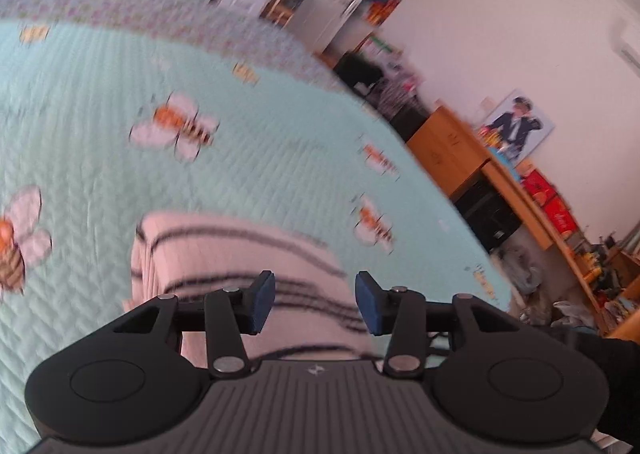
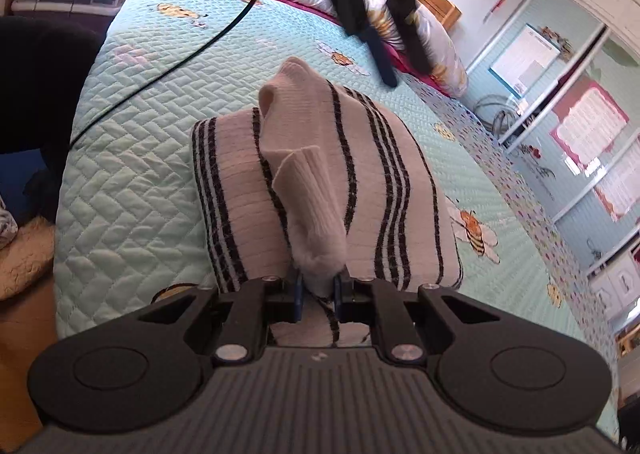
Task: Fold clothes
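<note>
A white knit sweater with black stripes (image 2: pixel 380 182) lies folded into a thick bundle on the bed. My right gripper (image 2: pixel 318 288) is shut on its ribbed white sleeve cuff (image 2: pixel 316 238), which drapes back over the bundle. In the left wrist view the same sweater (image 1: pixel 240 254) lies blurred just under and ahead of my left gripper (image 1: pixel 316 302). Its blue pads stand apart with nothing pressed between them. From the right wrist view the left gripper (image 2: pixel 408 75) hangs above the far side of the sweater, fingers (image 2: pixel 380 54) pointing down.
A turquoise quilted bedspread with bees (image 2: pixel 132 174) covers the bed (image 1: pixel 120 102). A black cable (image 2: pixel 180 62) runs across it. Pillows (image 2: pixel 440 54) lie at the far end. Wooden shelves (image 1: pixel 500 174) and a wardrobe (image 2: pixel 580 94) stand beyond the bed's edges.
</note>
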Available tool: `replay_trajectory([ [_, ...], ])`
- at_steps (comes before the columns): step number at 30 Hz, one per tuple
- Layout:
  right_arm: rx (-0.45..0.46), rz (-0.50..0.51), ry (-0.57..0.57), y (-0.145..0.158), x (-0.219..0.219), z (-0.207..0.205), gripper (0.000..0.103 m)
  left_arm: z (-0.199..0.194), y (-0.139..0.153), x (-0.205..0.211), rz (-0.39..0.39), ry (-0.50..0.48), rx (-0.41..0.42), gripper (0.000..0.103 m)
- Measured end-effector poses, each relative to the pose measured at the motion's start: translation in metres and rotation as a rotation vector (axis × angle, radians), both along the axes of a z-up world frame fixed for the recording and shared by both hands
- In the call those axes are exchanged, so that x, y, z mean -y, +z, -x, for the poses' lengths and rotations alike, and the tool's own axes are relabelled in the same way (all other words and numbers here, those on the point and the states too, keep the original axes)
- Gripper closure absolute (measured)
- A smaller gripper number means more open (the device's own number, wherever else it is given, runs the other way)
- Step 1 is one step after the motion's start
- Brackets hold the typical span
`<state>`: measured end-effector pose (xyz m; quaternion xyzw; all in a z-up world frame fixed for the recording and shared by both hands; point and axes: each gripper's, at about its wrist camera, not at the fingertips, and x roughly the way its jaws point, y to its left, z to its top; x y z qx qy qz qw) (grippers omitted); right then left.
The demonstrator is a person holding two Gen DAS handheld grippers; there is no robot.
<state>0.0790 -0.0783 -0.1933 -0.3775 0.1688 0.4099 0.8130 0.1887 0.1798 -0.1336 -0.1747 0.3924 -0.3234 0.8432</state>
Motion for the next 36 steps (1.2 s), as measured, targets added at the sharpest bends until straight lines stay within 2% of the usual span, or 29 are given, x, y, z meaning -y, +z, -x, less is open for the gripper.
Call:
replay_trajectory([
  [1,-0.012,-0.024,-0.014,0.001,0.003,-0.001,0.088,0.002,-0.01,0.003,-0.005,0.004,-0.027,0.057],
  [3,-0.079,-0.086,-0.054,0.005,0.009,-0.005,0.08,0.005,-0.024,0.006,-0.003,0.014,-0.07,0.057],
  [4,-0.146,-0.119,-0.09,0.008,0.013,-0.01,0.069,0.006,-0.027,0.005,0.009,0.021,-0.081,0.058],
  [5,-0.215,-0.164,-0.131,0.012,0.019,-0.014,0.062,0.007,-0.03,0.003,0.021,0.027,-0.092,0.058],
  [8,-0.437,-0.386,-0.283,0.029,0.045,-0.02,0.062,0.009,-0.038,-0.001,0.057,0.046,-0.124,0.058],
  [10,-0.61,-0.607,-0.402,0.035,0.067,-0.017,0.06,0.009,-0.038,-0.007,0.08,0.064,-0.137,0.058],
  [13,-0.861,-0.895,-0.517,0.029,0.082,-0.006,0.047,0.009,-0.037,-0.011,0.102,0.073,-0.145,0.058],
  [17,-1.102,-1.14,-0.603,0.002,0.067,-0.001,0.044,0.011,-0.037,-0.01,0.101,0.082,-0.146,0.058],
  [21,-1.295,-1.374,-0.711,-0.028,0.054,-0.015,0.038,0.011,-0.037,-0.01,0.108,0.09,-0.146,0.058],
  [24,-1.367,-1.494,-0.815,-0.045,0.046,-0.023,0.031,0.011,-0.038,-0.012,0.121,0.094,-0.148,0.058],
  [29,-1.449,-1.585,-0.934,-0.06,0.029,-0.032,0.03,0.013,-0.039,-0.013,0.131,0.091,-0.148,0.058],
  [31,-1.448,-1.608,-0.962,-0.057,0.022,-0.034,0.03,0.013,-0.039,-0.014,0.134,0.091,-0.148,0.058],
  [34,-1.4,-1.624,-0.97,-0.053,0.009,-0.038,0.029,0.013,-0.039,-0.015,0.128,0.106,-0.153,0.06],
  [35,-1.374,-1.628,-0.967,-0.052,0.005,-0.04,0.032,0.013,-0.039,-0.017,0.124,0.116,-0.16,0.062],
  [36,-1.351,-1.636,-0.956,-0.051,0.002,-0.042,0.046,0.012,-0.04,-0.018,0.119,0.126,-0.166,0.068],
])
